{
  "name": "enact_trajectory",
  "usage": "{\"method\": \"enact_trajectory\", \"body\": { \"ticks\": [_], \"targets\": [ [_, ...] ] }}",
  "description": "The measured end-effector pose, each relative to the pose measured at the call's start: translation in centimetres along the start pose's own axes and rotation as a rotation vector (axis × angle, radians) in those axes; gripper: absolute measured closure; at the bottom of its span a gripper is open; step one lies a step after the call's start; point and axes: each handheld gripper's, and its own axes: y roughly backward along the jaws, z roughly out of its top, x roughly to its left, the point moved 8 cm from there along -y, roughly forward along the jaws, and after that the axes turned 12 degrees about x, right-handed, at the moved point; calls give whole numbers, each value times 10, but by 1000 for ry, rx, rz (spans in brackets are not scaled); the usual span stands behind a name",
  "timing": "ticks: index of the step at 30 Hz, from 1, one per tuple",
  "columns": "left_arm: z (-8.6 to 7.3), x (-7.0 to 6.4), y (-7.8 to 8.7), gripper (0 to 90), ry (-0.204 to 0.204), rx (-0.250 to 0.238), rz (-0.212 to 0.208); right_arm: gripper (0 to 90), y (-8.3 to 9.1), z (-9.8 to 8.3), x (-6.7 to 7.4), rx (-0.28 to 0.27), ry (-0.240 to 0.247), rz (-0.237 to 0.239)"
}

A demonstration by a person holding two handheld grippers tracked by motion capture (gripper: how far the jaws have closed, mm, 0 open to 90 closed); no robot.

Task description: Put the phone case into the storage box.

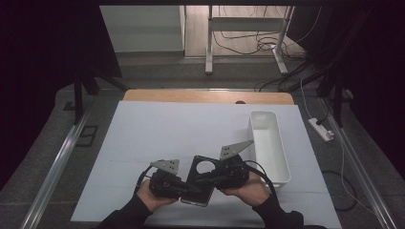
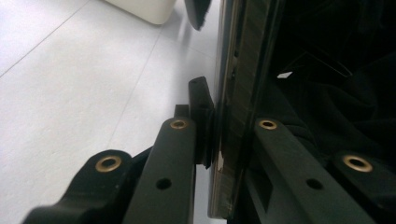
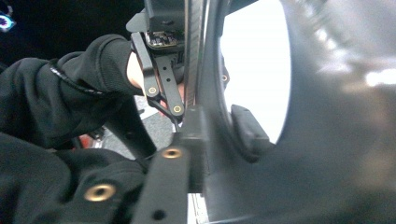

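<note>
both claws grip one flat black plate with a round hole (image 1: pixel 200 179), held near the front edge of the white surface (image 1: pixel 157 133). the left claw (image 1: pixel 177 188) is clamped on the plate's left edge, and the right claw (image 1: pixel 220 175) is clamped on its right side by the hole. a white bin (image 1: pixel 270 145) stands just right of them.

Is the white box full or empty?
Empty. The high view looks down into the white bin and shows just its bare white floor inside.
</note>
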Motion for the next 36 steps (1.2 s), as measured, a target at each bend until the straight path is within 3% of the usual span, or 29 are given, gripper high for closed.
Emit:
{"method": "enact_trajectory", "body": {
  "ticks": [6, 15, 22, 31, 36],
  "targets": [
    [-2, 5, 2, 848, 25, 5, 52, 493, 6, 5, -8, -40, -17, -117],
    [-3, 13, 7, 848, 69, 0, 135, 215, 15, 5, -21, -50, -76, -215],
    [-5, 18, 10, 847, 100, -8, 175, 151, 20, 3, -27, -38, -117, -227],
    [-6, 24, 12, 847, 141, -7, 235, 4, 30, 2, -36, -48, -134, -348],
    [-7, 27, 13, 847, 158, -1, 269, 0, 32, 2, -39, -53, -128, -387]
  ]
}}
